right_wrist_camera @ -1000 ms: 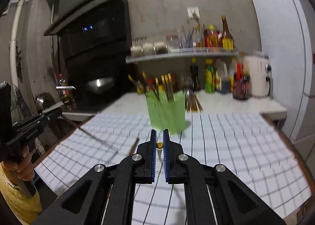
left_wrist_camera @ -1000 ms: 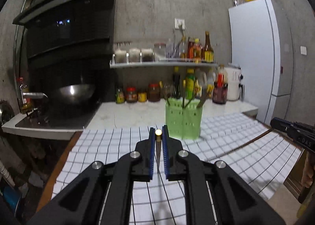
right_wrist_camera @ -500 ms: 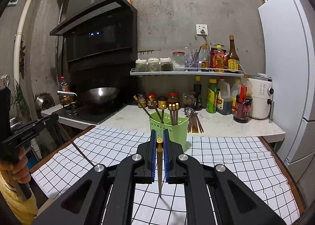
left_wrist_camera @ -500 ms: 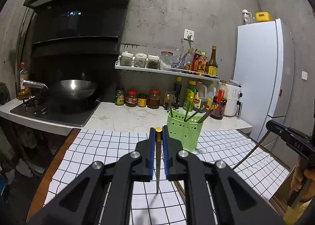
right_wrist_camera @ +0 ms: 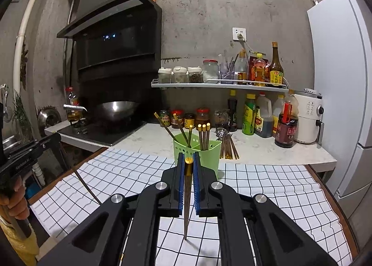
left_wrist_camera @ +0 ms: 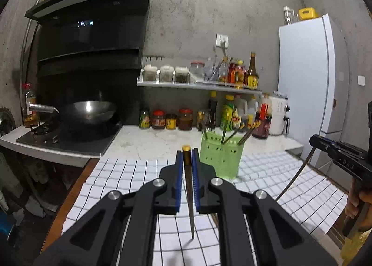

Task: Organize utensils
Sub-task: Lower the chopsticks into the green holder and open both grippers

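Left gripper [left_wrist_camera: 186, 168] fingers clamp chopstick [left_wrist_camera: 189, 198]; right gripper [right_wrist_camera: 188, 170] likewise; holder [right_wrist_camera: 197, 153] ahead.

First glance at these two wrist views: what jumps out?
Each gripper clamps one gold-capped chopstick, point down over the white grid cloth: the left gripper holds the left chopstick, the right gripper holds the right chopstick. Just beyond both stands the green utensil holder, already bristling with chopsticks. Behind it, a steel wok sits on the black stove at left.
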`<state>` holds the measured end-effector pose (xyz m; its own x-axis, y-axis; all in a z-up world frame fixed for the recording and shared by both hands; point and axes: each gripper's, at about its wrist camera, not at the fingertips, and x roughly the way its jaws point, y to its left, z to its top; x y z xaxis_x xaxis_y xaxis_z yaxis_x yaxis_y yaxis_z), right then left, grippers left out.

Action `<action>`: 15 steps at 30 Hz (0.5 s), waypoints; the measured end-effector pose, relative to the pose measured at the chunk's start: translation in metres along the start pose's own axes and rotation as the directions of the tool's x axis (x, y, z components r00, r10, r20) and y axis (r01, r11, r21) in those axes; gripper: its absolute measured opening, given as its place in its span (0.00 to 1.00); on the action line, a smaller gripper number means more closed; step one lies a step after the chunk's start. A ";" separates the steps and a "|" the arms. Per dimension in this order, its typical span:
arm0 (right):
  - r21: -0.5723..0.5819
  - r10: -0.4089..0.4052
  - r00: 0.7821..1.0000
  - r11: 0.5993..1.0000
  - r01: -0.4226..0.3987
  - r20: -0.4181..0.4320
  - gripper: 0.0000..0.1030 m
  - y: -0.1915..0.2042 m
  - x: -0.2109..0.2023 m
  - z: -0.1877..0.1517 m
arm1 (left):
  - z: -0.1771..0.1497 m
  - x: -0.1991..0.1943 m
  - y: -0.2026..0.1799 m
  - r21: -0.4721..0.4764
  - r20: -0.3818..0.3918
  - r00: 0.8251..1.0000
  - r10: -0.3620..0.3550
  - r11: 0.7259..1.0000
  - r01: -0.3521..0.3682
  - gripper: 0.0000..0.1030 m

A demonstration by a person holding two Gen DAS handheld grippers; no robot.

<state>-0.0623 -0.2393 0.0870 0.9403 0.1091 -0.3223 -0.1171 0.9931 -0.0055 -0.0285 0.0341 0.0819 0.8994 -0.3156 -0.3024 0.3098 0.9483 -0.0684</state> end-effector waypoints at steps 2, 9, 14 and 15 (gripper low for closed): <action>0.013 0.019 0.999 1.000 -0.018 -0.045 0.07 -0.001 0.010 -0.006 | -0.006 0.013 0.003 -0.032 -0.071 0.997 -0.036 0.999 0.034 0.07; 0.021 0.025 0.988 1.000 -0.022 -0.153 0.07 -0.002 0.036 -0.032 | -0.035 0.035 0.005 -0.039 -0.182 0.983 -0.029 0.999 0.022 0.06; 0.024 0.018 0.988 1.000 -0.014 -0.153 0.06 -0.003 0.034 -0.038 | -0.036 0.030 -0.002 -0.001 -0.171 0.985 -0.022 1.000 0.022 0.06; 0.023 0.014 0.989 1.000 -0.011 -0.147 0.06 -0.004 0.032 -0.037 | -0.036 0.028 -0.003 0.002 -0.168 0.986 -0.023 1.000 0.024 0.06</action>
<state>-0.0433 -0.2412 0.0413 0.8816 0.1158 -0.4577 -0.1201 0.9926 0.0198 -0.0150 0.0234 0.0393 0.8275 -0.3276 -0.4560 0.3317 0.9405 -0.0737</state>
